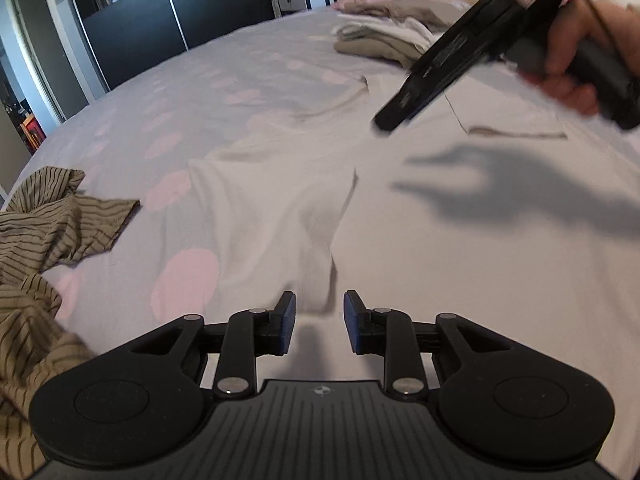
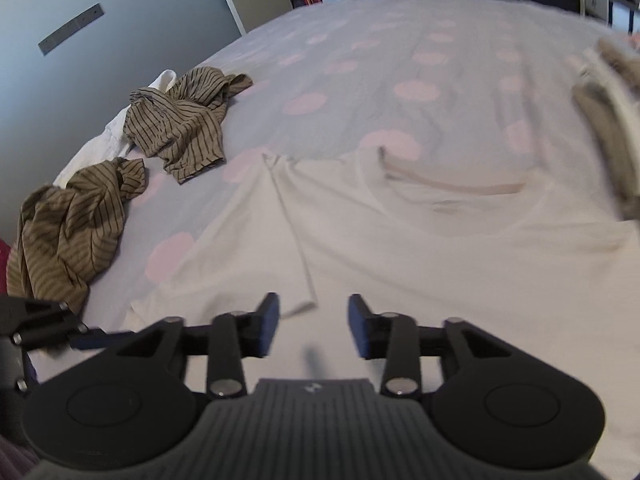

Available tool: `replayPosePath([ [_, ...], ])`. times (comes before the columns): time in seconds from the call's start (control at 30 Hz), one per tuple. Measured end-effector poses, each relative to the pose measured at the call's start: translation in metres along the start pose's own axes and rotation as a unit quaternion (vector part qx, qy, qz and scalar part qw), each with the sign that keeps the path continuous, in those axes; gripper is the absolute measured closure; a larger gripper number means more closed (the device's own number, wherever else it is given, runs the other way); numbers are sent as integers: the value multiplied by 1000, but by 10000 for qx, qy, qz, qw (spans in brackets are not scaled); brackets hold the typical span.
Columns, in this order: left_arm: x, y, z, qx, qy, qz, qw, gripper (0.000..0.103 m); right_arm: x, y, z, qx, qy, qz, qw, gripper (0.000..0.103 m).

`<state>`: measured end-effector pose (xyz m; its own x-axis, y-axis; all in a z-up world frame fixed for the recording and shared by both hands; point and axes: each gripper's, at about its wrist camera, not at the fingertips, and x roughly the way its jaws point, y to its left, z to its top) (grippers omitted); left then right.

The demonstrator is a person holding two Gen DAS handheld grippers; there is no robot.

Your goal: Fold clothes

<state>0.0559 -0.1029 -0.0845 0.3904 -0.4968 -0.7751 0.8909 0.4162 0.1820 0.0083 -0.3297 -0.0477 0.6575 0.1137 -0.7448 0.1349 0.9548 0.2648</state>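
Observation:
A white T-shirt [image 2: 420,264] lies flat on the bed, its neckline [image 2: 452,188] toward the far side and one sleeve [image 2: 248,240] spread to the left. My right gripper [image 2: 314,324] hovers open over the shirt beside the sleeve seam, with nothing between its pads. In the left wrist view the white T-shirt [image 1: 280,208] stretches ahead and my left gripper [image 1: 320,320] stands open just above the sleeve's near edge, gripping nothing. A hand holds the right gripper [image 1: 390,120] above the shirt at the upper right, blurred.
Crumpled brown striped garments [image 2: 180,120] [image 2: 72,224] and a white one [image 2: 108,136] lie at the bed's left side. A pile of folded clothes [image 1: 384,40] sits at the far right. The bedsheet [image 2: 400,60] is grey with pink dots. A dark wardrobe [image 1: 160,12] stands beyond.

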Motion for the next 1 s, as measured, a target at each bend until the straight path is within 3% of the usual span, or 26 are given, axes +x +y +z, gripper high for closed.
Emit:
replayPosePath([
  [0.2,-24,10,-18,-470,404,-46,9981,66,-54,-32,-34,36,106,-366,9993,59],
  [0.37,-40,10,-39,-798,853,-135,9931,65,-87,-51,-75,107,485,-716,9962,59],
  [0.53,-44,-4,-67,-716,1327,-172,9884,65,-110,-62,-122,220,981,-908,9908,57],
  [0.73,-57,-25,-92,-615,1639,-140,9845,67,-117,-75,-181,404,1896,-1210,9735,57],
  [1.0,-74,-45,-99,-394,2000,-309,9785,72,-150,-79,-225,541,2473,-1242,9594,56],
])
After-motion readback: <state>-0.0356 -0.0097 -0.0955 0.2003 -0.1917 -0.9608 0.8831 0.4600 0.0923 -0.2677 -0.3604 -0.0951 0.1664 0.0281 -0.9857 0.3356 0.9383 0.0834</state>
